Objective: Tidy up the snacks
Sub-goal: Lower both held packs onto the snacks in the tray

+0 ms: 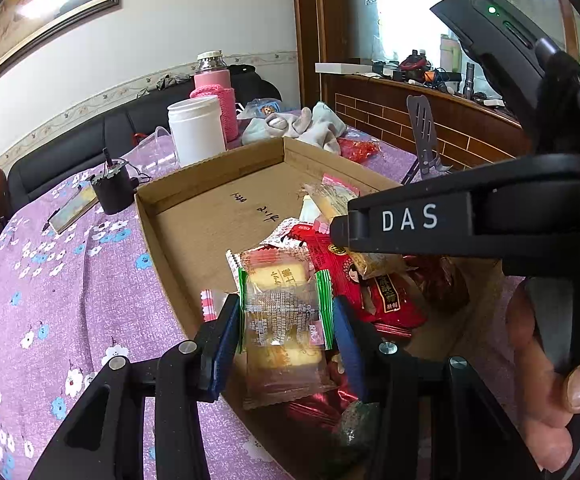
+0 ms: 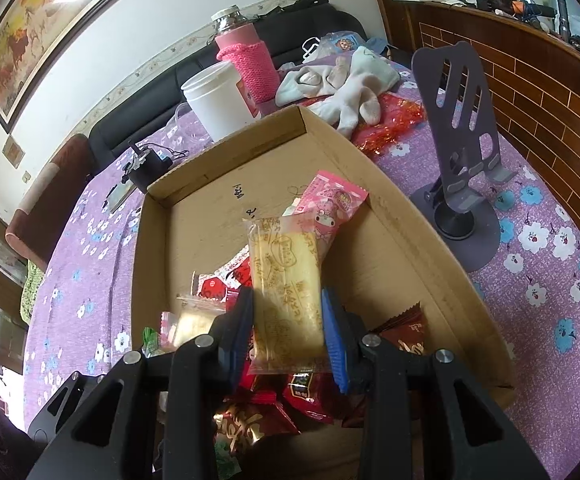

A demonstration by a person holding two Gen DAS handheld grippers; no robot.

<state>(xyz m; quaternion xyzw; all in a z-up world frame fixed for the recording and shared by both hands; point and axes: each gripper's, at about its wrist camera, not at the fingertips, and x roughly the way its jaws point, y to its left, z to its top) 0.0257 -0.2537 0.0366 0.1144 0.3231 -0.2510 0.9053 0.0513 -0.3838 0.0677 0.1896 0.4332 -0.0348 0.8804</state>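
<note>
Gripping snacks – left gripper [image 1: 286, 336] (green-edged biscuit pack [image 1: 284, 312]), right gripper [image 2: 288, 332] yellow cake [image 2: 286, 280]

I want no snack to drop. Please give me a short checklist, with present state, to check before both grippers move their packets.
1. Left gripper shut on clear biscuit packet: ok.
2. Right gripper shut on yellow cake packet: ok.
3. Free floor in cardboard box for placing: ok.
4. Grippers clear of each other: not ok, very near.
5. Other snacks caught in either grip: cannot tell.

A purple floral tablecloth [image 2: 529, 280] carries the cardboard tray [image 2: 405, 216] ahead of the grippers, white tub [image 2: 218, 100] beyond, stand [image 2: 461, 184] right.
</note>
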